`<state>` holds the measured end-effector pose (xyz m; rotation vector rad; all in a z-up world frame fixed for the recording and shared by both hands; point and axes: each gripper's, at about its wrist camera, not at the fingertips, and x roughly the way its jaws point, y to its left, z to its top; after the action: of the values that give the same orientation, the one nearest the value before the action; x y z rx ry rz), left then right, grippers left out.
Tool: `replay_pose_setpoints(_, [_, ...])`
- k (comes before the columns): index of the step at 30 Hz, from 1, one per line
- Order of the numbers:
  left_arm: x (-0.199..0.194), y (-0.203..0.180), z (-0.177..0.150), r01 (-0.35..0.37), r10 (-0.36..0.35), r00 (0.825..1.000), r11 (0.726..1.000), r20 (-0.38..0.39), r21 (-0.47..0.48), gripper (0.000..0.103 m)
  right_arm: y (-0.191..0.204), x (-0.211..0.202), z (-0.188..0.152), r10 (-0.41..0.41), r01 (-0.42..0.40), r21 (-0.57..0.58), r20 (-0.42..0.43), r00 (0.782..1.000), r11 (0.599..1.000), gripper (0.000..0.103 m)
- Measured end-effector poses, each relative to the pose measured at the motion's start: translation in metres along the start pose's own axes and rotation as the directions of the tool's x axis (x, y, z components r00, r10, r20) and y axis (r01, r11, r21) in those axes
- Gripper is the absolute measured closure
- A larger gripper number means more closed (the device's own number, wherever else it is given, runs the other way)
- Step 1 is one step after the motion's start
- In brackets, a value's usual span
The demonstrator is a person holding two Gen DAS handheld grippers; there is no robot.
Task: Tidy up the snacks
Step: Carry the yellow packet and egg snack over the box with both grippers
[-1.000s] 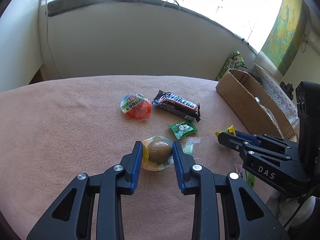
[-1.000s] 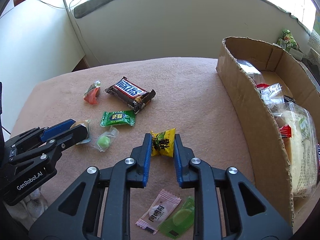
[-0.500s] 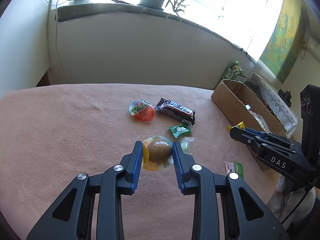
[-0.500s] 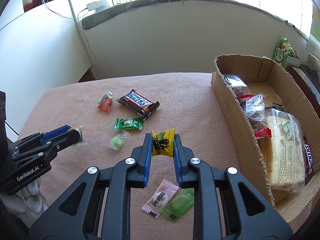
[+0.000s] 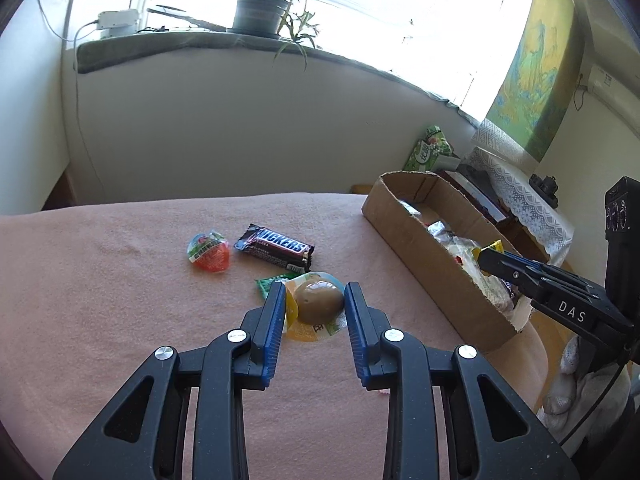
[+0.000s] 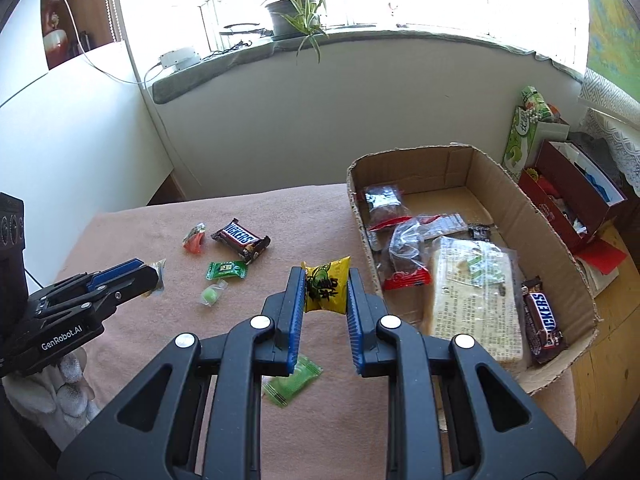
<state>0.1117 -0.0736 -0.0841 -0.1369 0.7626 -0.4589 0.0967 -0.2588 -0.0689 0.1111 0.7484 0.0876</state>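
My left gripper is shut on a packaged brown egg snack and holds it above the pink cloth. My right gripper is shut on a yellow snack packet, raised next to the cardboard box. In the left wrist view the right gripper hangs over the box with the yellow packet's corner showing. The box holds a Snickers bar, a large pale bag and several clear packets.
On the cloth lie a Snickers bar, a red jelly cup, a green packet, a green candy and a light green sachet. A red box and green cartons stand beyond the box. A wall with a windowsill rises behind.
Both grippers have lifted with their snacks and moved right. The right gripper now hangs over the box's near wall. The egg snack has come up off the cloth.
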Motion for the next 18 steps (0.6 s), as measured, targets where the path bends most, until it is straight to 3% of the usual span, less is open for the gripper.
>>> replay_pose_setpoints(18, [0.041, -0.093, 0.023, 0.09, -0.089, 0.996, 0.992, -0.017, 0.093, 0.075, -0.101, -0.026, -0.004, -0.114, 0.111, 0.104, 0.02, 0.993, 0.988, 0.082])
